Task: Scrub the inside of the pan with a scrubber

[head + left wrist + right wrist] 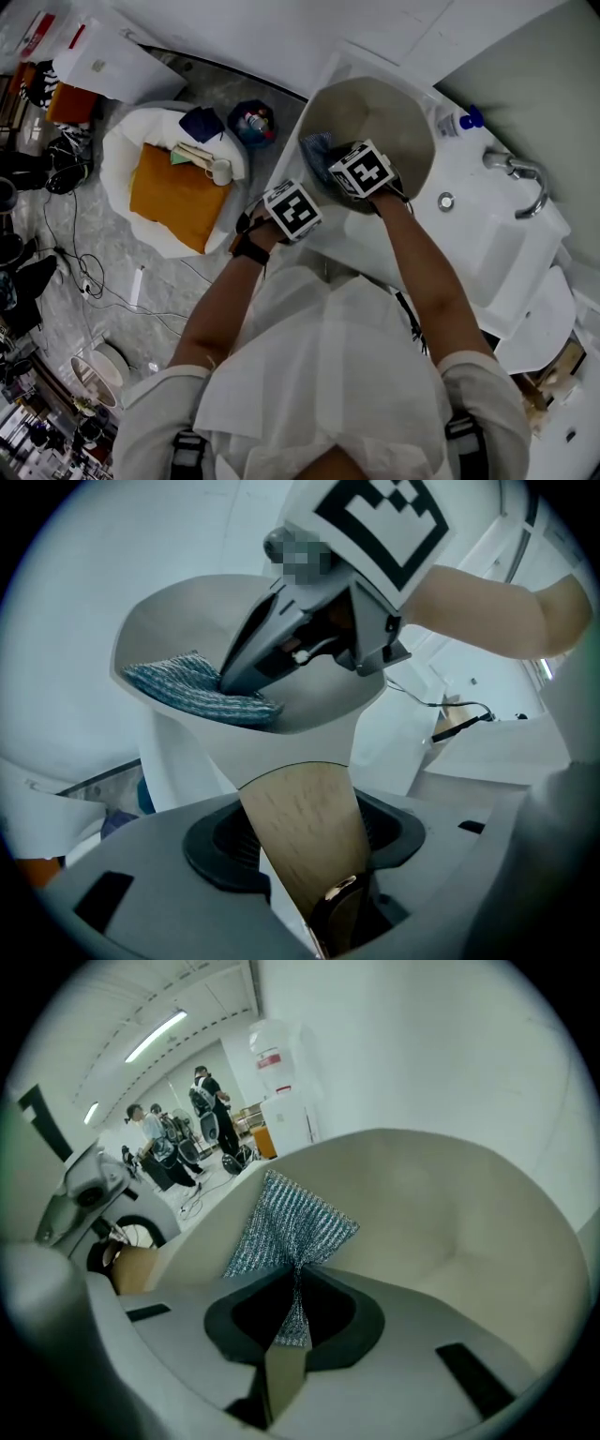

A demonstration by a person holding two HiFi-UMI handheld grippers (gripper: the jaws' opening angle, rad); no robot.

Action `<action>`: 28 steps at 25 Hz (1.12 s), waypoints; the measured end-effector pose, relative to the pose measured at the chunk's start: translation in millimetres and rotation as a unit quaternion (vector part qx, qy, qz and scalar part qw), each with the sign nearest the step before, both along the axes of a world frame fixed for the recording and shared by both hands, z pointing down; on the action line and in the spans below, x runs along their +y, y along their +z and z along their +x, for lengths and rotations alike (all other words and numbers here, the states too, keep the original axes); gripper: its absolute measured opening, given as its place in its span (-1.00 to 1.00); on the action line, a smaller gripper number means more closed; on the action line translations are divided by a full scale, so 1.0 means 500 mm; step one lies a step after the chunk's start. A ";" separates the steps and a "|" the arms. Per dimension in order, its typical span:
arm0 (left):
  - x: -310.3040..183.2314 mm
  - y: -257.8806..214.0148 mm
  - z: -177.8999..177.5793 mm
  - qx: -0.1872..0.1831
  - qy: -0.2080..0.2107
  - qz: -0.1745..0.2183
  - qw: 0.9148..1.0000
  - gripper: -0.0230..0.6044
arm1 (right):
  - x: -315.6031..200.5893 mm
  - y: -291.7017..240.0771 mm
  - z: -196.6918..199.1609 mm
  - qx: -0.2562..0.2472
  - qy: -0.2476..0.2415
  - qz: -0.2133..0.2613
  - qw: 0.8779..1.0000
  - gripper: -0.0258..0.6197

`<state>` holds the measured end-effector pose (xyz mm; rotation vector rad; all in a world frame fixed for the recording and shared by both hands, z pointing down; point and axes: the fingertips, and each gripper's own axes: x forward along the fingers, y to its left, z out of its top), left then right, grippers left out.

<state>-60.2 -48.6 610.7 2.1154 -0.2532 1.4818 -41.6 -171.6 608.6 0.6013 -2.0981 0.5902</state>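
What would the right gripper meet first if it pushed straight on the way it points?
Most likely the inner wall of the pan. The right gripper has its jaws shut on the scrubber, which fans out ahead over that wall near the rim. How much gap remains is unclear.

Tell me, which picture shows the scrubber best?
The right gripper view: the scrubber spreads close-up, pinched by its hand-held gripper. The left gripper view shows it smaller, in the pan; the head view, a sliver.

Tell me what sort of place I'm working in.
Probably a lab or workshop with a mock kitchen station: a white sink and faucet, loose cables on the floor, and a water dispenser behind.
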 end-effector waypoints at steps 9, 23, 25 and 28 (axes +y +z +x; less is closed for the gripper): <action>0.001 0.000 0.000 -0.001 0.001 0.000 1.000 -0.09 | -0.128 -0.015 0.003 -0.010 0.100 0.033 0.994 -0.83; 0.000 -0.001 0.000 0.000 -0.004 -0.002 1.000 -0.10 | -0.254 -0.031 0.115 0.078 0.145 0.095 0.982 -0.83; 0.000 -0.002 0.000 0.001 -0.004 -0.002 1.000 -0.10 | -0.256 -0.029 0.143 0.103 0.149 0.095 0.979 -0.83; 0.001 -0.002 -0.001 -0.001 -0.005 -0.002 1.000 -0.10 | -0.271 -0.039 0.168 0.122 0.127 0.120 0.977 -0.83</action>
